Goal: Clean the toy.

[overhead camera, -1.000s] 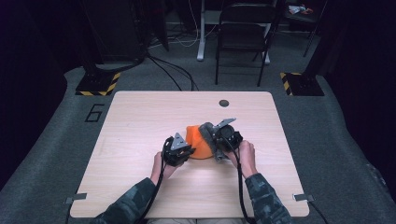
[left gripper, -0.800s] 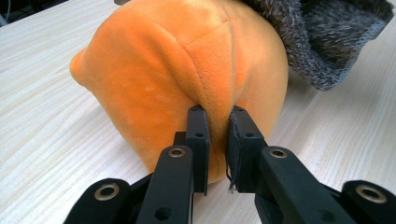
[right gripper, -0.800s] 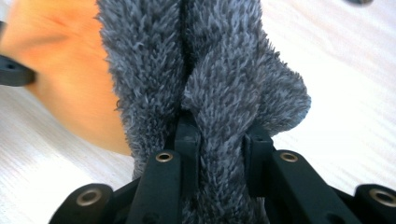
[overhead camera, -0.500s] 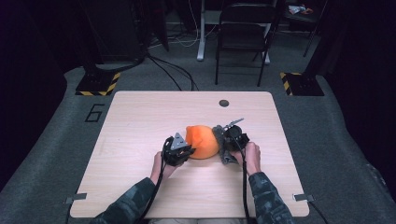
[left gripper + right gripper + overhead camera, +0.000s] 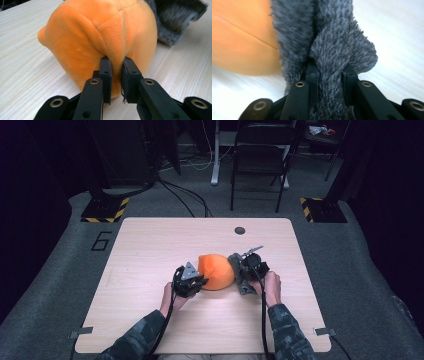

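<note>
An orange plush toy (image 5: 216, 271) lies on the wooden table (image 5: 150, 245), with a grey furry part (image 5: 239, 275) at its right end. My left gripper (image 5: 196, 281) is shut on a pinched fold of the orange plush (image 5: 100, 37), low on its left side, and the fold sits between the black fingertips (image 5: 106, 72). My right gripper (image 5: 244, 270) is shut on the grey fur (image 5: 329, 50), which bulges up between its jaws with the orange body (image 5: 239, 37) just to the left.
A small dark round hole (image 5: 240, 230) sits in the table near its far edge. A folding chair (image 5: 260, 155) and cables stand on the floor beyond the table. Bare tabletop lies to the left, right and front of the toy.
The toy has been stretched and turned: the grey part moved from over the orange body to its right side as my right gripper pulled rightward. The left gripper stayed in place.
</note>
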### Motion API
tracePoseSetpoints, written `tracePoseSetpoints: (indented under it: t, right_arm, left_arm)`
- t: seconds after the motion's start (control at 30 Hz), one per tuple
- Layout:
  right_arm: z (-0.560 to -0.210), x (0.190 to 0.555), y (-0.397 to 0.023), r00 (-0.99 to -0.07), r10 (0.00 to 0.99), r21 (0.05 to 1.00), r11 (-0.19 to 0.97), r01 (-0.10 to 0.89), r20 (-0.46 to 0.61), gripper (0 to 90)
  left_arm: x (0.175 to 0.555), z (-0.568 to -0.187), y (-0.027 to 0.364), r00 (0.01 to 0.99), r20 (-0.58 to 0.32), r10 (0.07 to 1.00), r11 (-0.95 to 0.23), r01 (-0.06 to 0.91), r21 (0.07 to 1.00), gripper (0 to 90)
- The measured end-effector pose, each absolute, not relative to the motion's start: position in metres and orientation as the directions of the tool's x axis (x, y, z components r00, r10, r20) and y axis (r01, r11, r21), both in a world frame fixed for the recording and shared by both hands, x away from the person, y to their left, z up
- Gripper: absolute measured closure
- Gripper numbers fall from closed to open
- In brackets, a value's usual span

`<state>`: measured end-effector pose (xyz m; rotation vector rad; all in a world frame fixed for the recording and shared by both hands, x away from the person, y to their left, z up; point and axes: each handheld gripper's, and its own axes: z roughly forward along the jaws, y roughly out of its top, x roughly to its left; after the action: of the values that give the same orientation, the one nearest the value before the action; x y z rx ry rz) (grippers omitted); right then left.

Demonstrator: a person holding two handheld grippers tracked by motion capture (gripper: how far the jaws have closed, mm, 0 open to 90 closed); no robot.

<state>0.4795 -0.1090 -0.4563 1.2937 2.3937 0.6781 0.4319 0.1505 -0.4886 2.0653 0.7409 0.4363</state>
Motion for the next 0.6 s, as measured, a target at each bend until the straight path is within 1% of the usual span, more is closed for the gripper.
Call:
tracePoseSetpoints:
  t: [0.1,0.23,0.33,0.43,0.47,0.5,0.57,0.6]
  right_arm:
    - [-0.439,0.473,-0.105,-0.552,0.83,0.605,0.48,0.636,-0.079,73.0]
    - [-0.421,0.461,-0.091,-0.6,0.798,0.655,0.486,0.578,-0.062,73.0]
    - [-0.417,0.453,-0.077,-0.64,0.764,0.662,0.521,0.539,-0.081,73.0]
    - [-0.422,0.45,-0.064,-0.653,0.746,0.635,0.568,0.523,-0.13,73.0]
    - [-0.426,0.451,-0.062,-0.649,0.746,0.63,0.577,0.52,-0.147,73.0]
    - [-0.429,0.452,-0.062,-0.644,0.75,0.632,0.574,0.521,-0.15,73.0]
    - [-0.431,0.454,-0.064,-0.634,0.761,0.627,0.563,0.538,-0.14,73.1]
    - [-0.432,0.455,-0.066,-0.629,0.767,0.632,0.552,0.544,-0.128,73.0]
  left_arm:
    - [0.432,-0.49,0.15,0.758,0.025,0.652,-0.432,0.344,0.834,79.7]
    - [0.432,-0.489,0.15,0.759,0.031,0.65,-0.438,0.341,0.832,79.6]
    - [0.431,-0.489,0.15,0.759,0.033,0.65,-0.442,0.342,0.829,79.5]
    - [0.432,-0.489,0.15,0.758,0.037,0.651,-0.439,0.336,0.833,77.8]
    - [0.431,-0.488,0.15,0.76,0.055,0.648,-0.452,0.326,0.83,73.9]
    - [0.43,-0.486,0.149,0.756,0.073,0.65,-0.459,0.315,0.83,67.3]
    - [0.425,-0.484,0.144,0.749,0.134,0.649,-0.498,0.286,0.819,54.1]
    - [0.423,-0.484,0.141,0.746,0.157,0.647,-0.515,0.276,0.812,49.6]
